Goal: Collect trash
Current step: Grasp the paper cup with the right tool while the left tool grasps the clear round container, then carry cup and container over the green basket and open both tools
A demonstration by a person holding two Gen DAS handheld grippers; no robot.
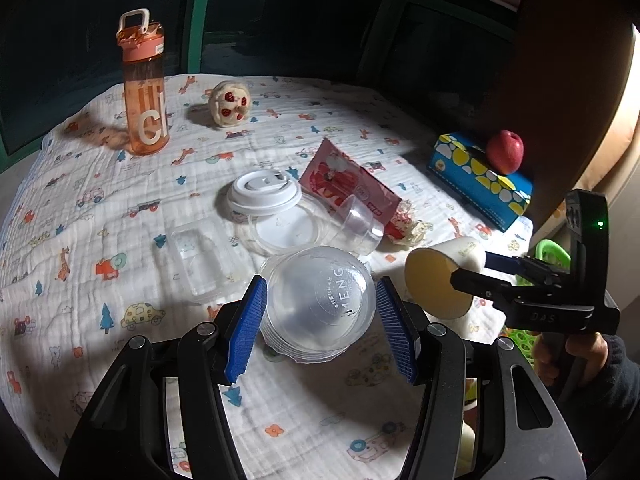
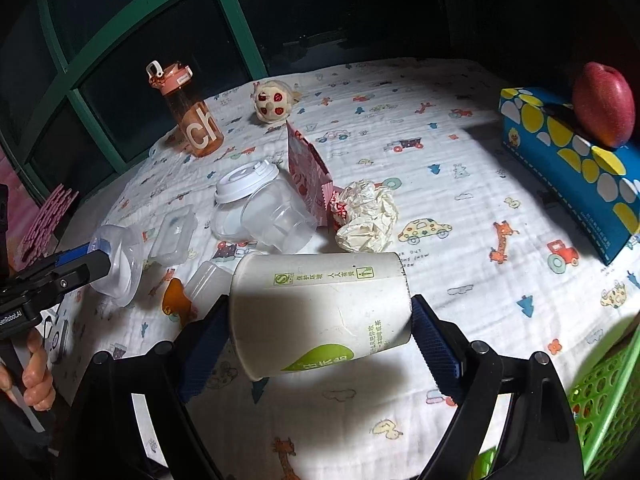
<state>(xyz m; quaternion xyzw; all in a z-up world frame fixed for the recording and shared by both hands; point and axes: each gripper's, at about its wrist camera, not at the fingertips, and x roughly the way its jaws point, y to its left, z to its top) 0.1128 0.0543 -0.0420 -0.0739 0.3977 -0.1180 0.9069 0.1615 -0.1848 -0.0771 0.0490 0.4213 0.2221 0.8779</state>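
Note:
My left gripper (image 1: 320,320) is shut on a clear plastic bowl (image 1: 320,300), with a blue pad pressed against each side. The right wrist view shows that bowl (image 2: 118,264) held off the cloth at the far left. My right gripper (image 2: 316,332) is shut on a white paper cup (image 2: 320,308) that lies sideways between the pads, rim to the left. On the cloth behind lie a white cup lid (image 1: 262,194), a small clear cup (image 1: 360,222), a red wrapper (image 1: 348,182), crumpled paper (image 2: 368,216) and a clear box (image 1: 200,256).
A green basket (image 2: 608,392) sits off the table's near right edge. At the back stand an orange water bottle (image 1: 144,92) and a plush toy (image 1: 230,104). At the right, a blue tissue box (image 2: 568,160) has an apple (image 2: 604,104) on top of it.

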